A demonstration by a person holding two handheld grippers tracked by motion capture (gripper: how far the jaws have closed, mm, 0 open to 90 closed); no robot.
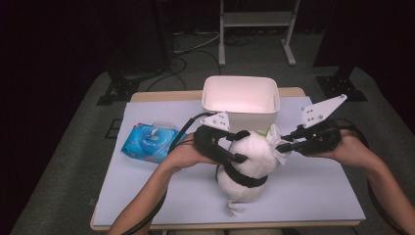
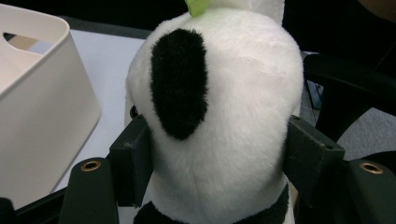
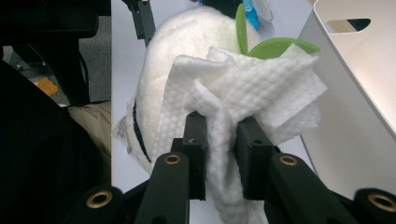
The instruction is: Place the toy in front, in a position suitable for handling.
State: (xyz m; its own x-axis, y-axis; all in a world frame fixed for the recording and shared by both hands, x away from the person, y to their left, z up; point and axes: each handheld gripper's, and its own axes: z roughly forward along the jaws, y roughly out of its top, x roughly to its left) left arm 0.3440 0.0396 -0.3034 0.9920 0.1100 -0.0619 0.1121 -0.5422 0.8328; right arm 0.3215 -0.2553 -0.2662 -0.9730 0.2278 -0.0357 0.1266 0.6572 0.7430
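Observation:
A white and black plush panda point(image 1: 247, 164) stands on the table in front of the bin, a green felt leaf point(image 3: 275, 46) on its head. My left gripper point(image 1: 241, 146) comes in from the left, and its two pads point(image 2: 133, 158) press against the plush panda point(image 2: 219, 116) on both sides. My right gripper point(image 1: 282, 144) comes from the right and is shut on a crumpled white wipe point(image 3: 252, 84), which lies against the toy's head point(image 3: 177, 42). From above, the wipe point(image 1: 275, 139) shows at the toy's upper right.
A white plastic bin point(image 1: 240, 115) stands just behind the toy, close to both grippers. A blue pack of wipes point(image 1: 149, 143) lies to the left. The white table top point(image 1: 303, 191) has free room at the front and right.

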